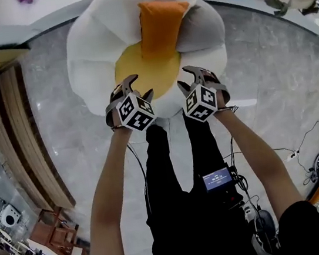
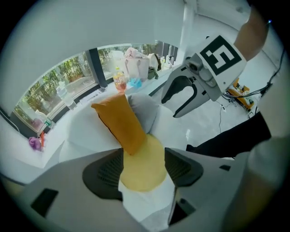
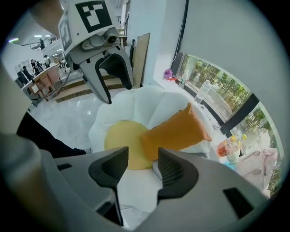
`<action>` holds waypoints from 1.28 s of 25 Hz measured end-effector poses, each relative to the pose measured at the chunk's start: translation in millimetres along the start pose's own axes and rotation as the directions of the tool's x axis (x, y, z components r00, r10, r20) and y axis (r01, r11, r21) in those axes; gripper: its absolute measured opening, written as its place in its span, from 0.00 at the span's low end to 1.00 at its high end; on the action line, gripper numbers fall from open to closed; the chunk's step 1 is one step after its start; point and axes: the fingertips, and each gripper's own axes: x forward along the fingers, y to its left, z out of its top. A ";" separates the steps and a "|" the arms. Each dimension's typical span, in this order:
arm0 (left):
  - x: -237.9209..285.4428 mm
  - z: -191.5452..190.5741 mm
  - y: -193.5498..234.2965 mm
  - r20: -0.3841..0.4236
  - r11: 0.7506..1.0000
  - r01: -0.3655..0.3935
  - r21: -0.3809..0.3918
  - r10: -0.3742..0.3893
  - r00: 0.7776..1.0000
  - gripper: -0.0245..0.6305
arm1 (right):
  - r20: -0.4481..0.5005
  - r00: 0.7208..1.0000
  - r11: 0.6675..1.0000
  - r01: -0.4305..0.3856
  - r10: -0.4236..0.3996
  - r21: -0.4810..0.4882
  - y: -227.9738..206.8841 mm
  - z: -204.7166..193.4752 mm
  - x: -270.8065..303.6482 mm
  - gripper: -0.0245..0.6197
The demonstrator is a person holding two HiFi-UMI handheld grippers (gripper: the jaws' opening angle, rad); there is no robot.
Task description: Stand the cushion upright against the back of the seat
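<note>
While the left gripper (image 1: 140,87) and right gripper (image 1: 186,78) hang above the seat's (image 1: 92,56) near edge, the orange cushion (image 1: 159,26) stands ahead of them, long axis up, leaning on the grey back petal (image 1: 201,28) | both pairs of jaws spread, nothing between; equally near | seat holds only the cushion

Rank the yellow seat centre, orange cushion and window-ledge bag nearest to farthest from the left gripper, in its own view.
1. The yellow seat centre, seen between the jaws, lowest in view.
2. The orange cushion, behind it, by the grey back petal.
3. The bag, far back on the window ledge.
</note>
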 end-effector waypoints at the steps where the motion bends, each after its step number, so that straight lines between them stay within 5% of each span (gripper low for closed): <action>1: -12.9 0.6 -0.8 0.012 1.000 -0.011 0.003 0.011 1.000 0.48 | 0.011 1.000 1.000 0.007 -0.006 -0.007 3.5 9.0 -12.0 0.36; 19: -234.9 30.3 -9.4 0.294 0.993 -0.117 -0.028 0.120 0.948 0.16 | 0.159 0.978 0.985 0.153 -0.138 -0.082 61.0 145.4 -192.2 0.12; 25: -289.5 18.3 -15.6 0.380 0.985 -0.157 -0.074 0.173 0.909 0.09 | 0.238 0.956 0.979 0.193 -0.174 -0.062 84.9 179.2 -240.6 0.08; 32: -337.7 7.2 -47.7 0.462 0.985 -0.116 -0.125 0.161 0.872 0.06 | 0.309 0.932 0.981 0.185 -0.192 0.051 108.9 208.2 -283.3 0.06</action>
